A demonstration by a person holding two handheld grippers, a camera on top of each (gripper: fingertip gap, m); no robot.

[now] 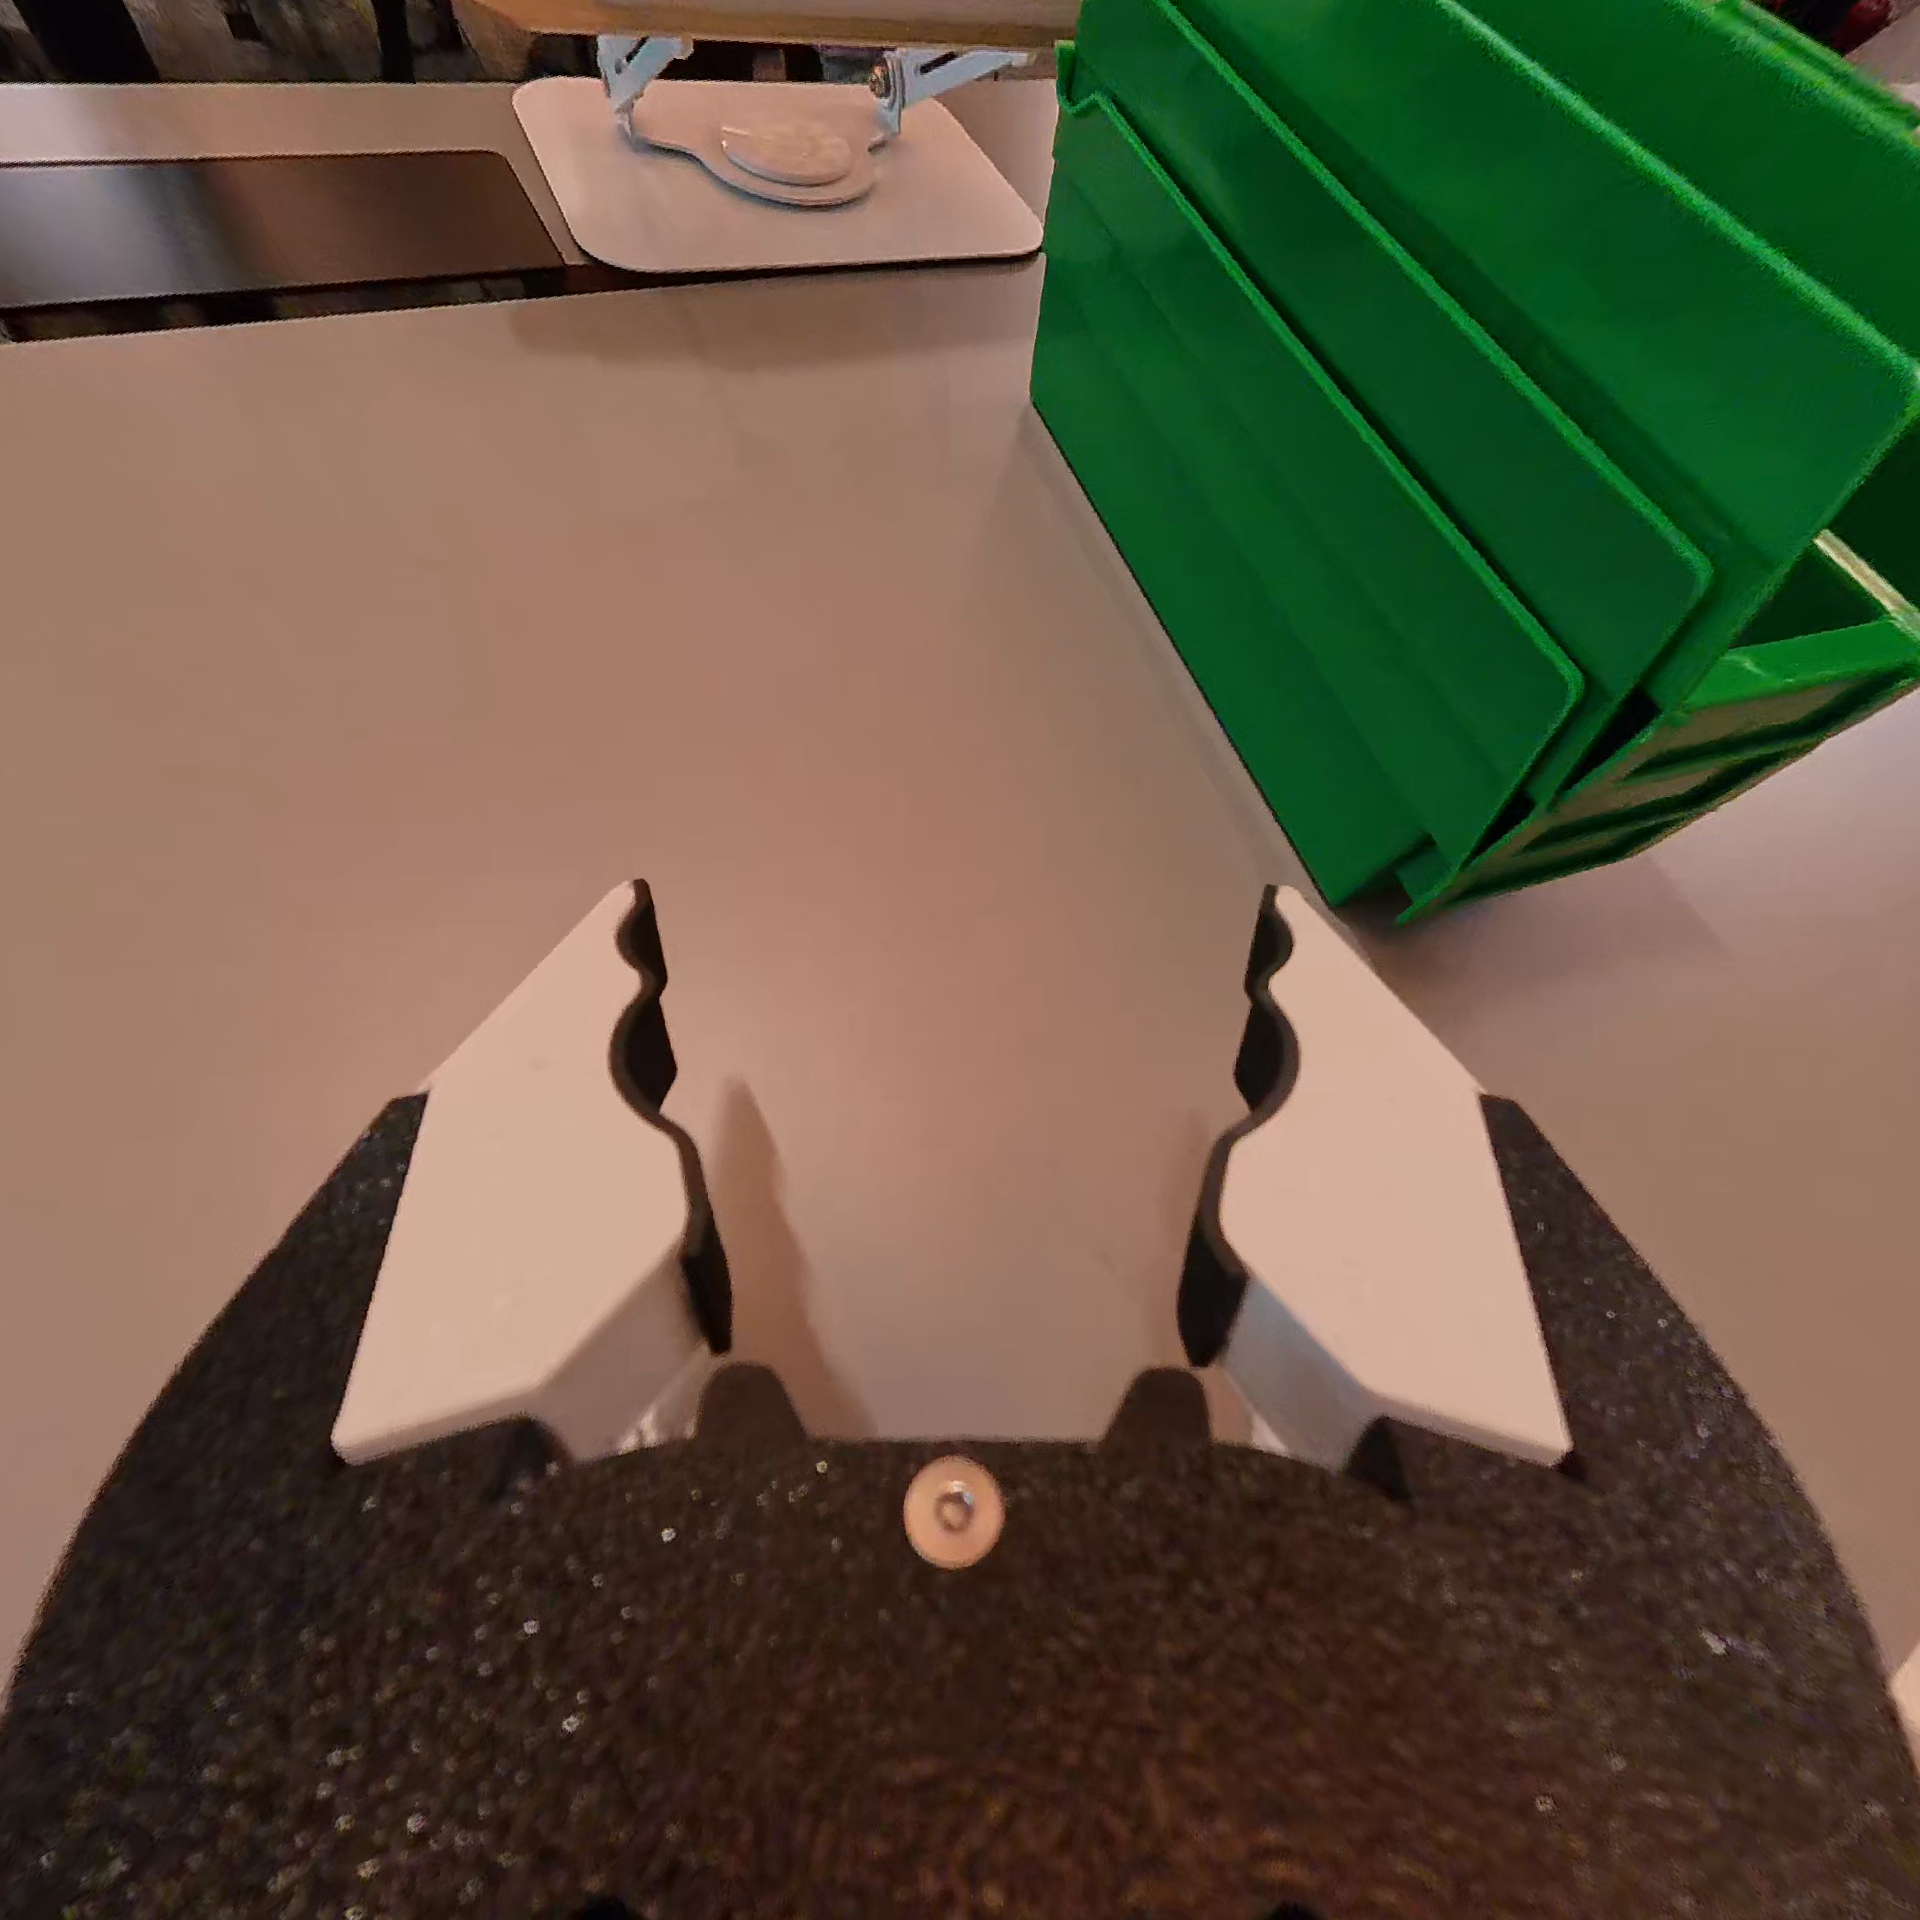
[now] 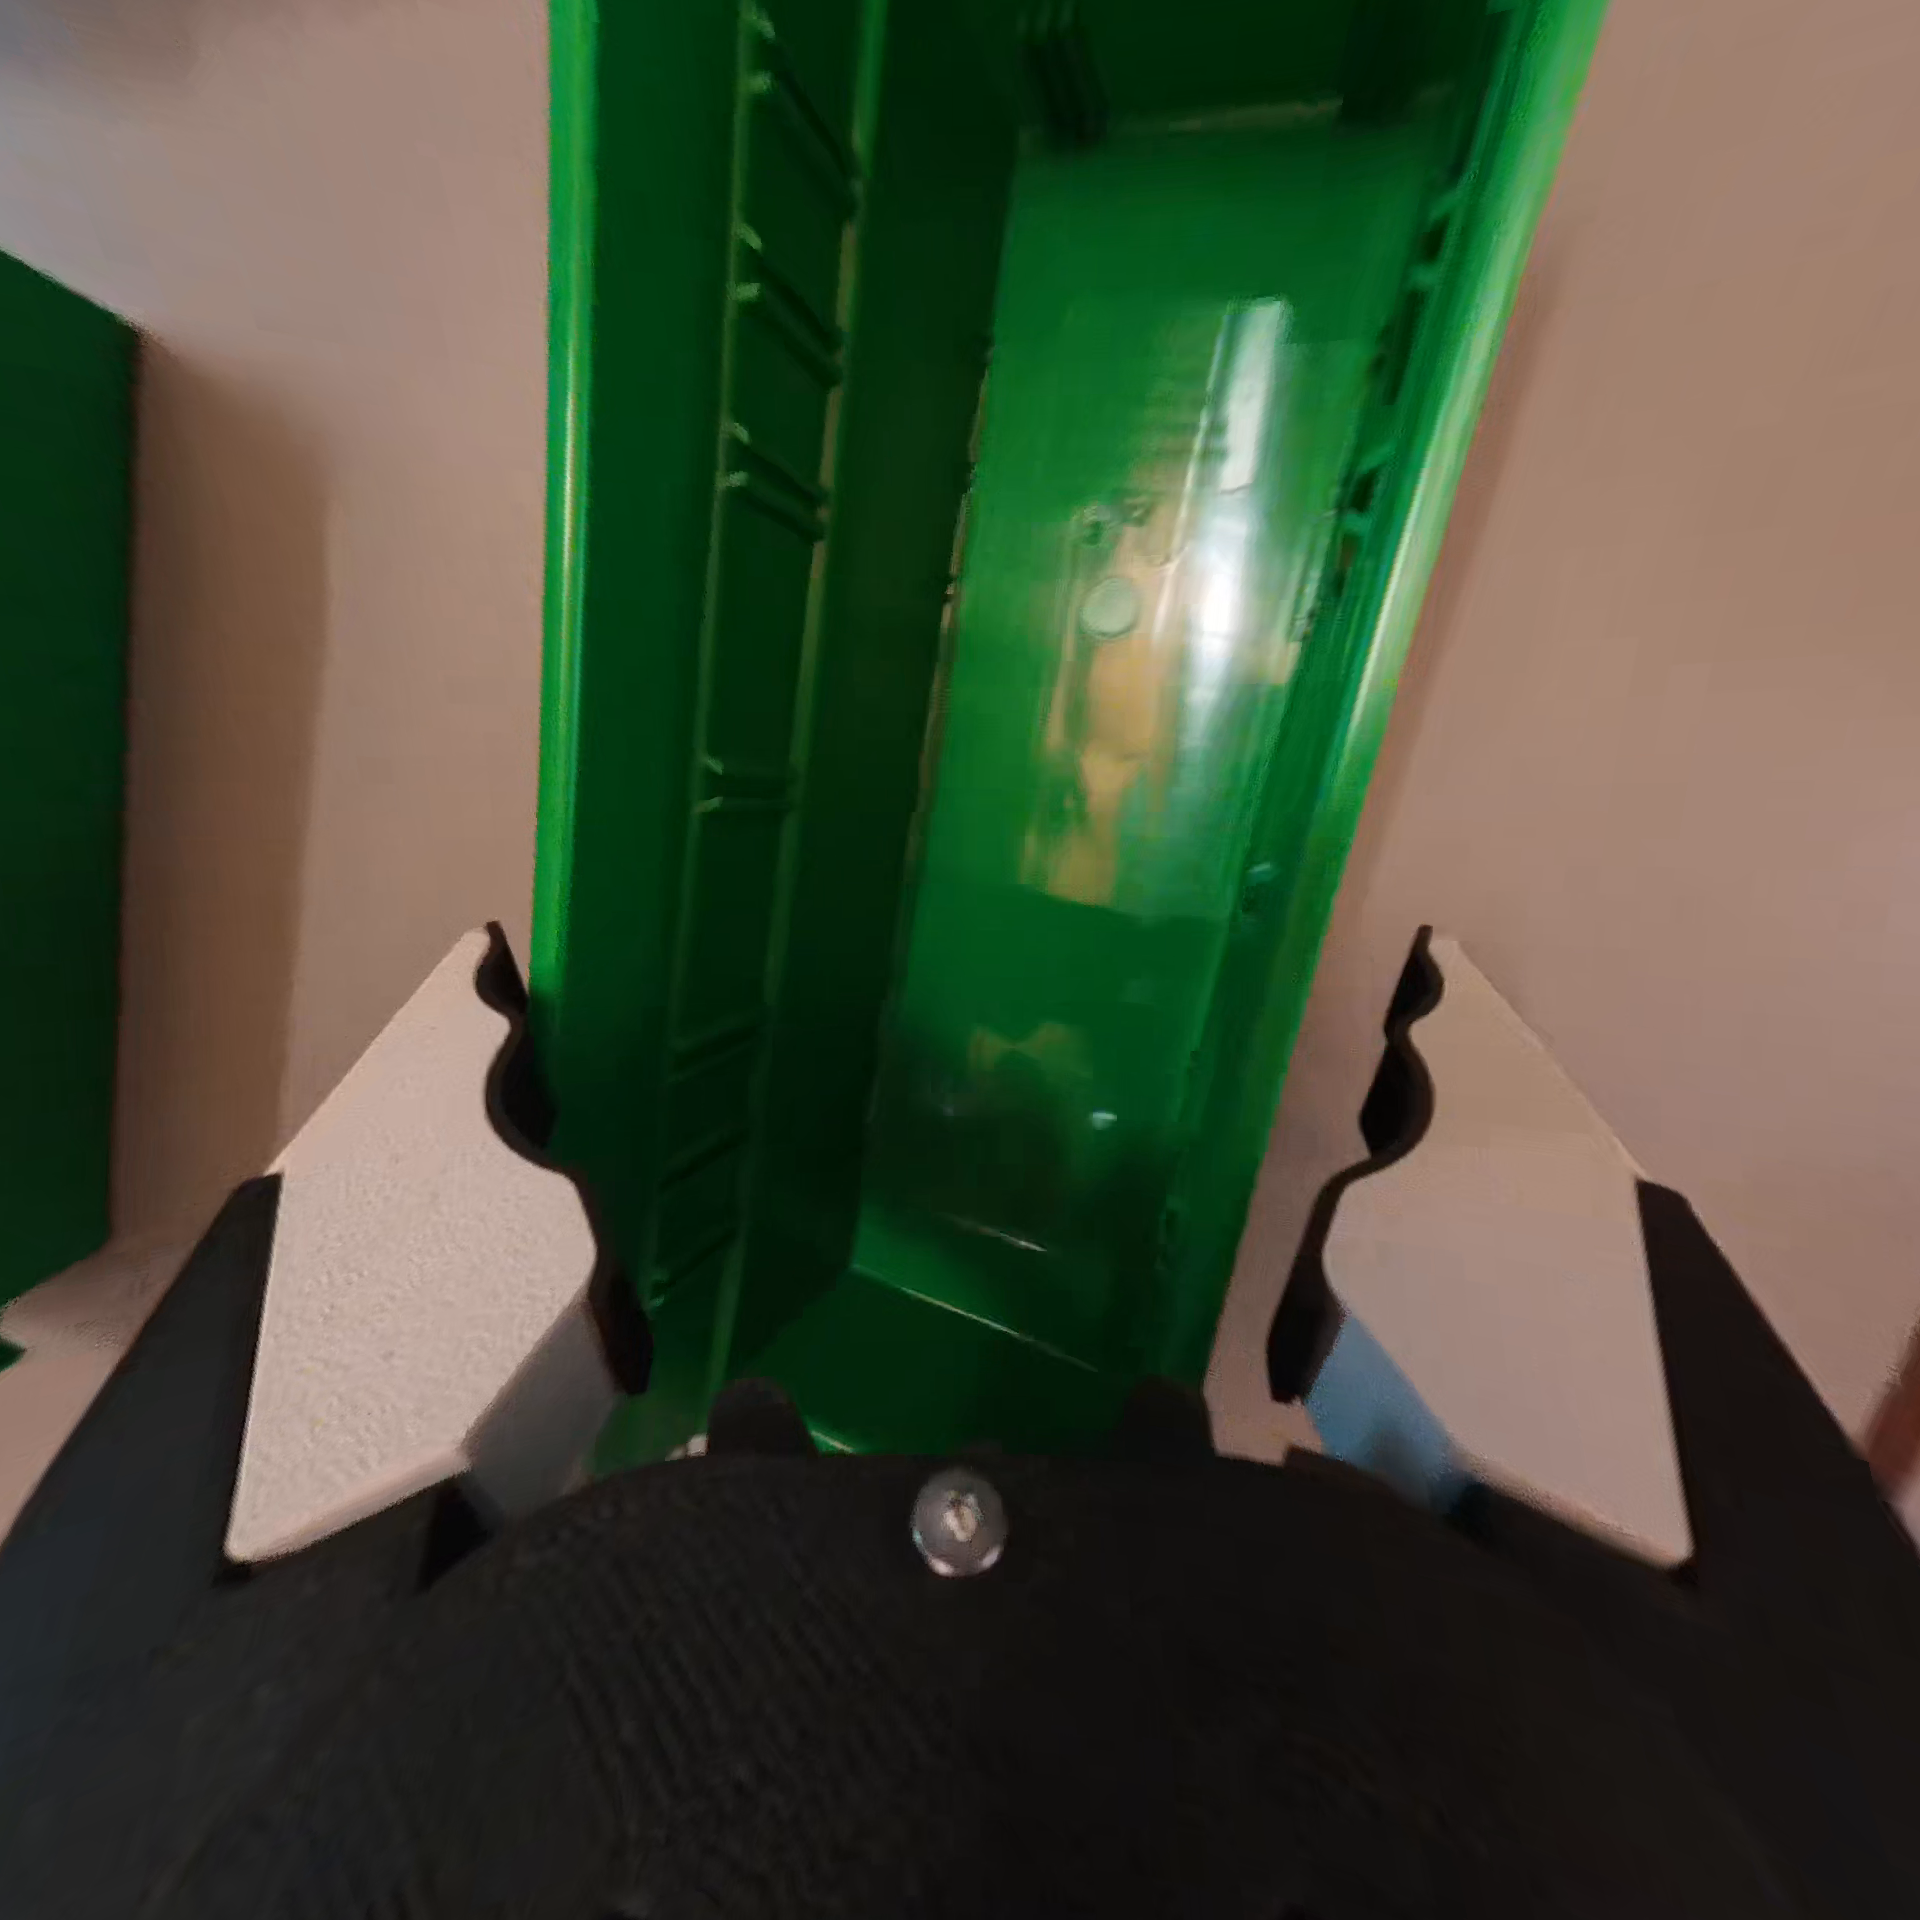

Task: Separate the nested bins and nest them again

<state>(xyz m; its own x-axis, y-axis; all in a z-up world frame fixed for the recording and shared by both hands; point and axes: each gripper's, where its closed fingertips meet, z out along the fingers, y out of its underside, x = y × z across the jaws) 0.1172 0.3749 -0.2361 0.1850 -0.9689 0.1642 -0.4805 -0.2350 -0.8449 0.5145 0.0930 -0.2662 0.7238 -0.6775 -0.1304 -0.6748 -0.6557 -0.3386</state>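
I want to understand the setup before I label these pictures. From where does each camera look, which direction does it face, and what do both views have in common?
Left wrist view: sits on the left claw, looks forward and down over the table toward the nested green bins at the right; its open white fingers show.
Right wrist view: sits on the right claw, looks down into a single green bin lying between its open fingers.
Shared: the same beige table and green bins; a dark green edge at the left is probably the stack.
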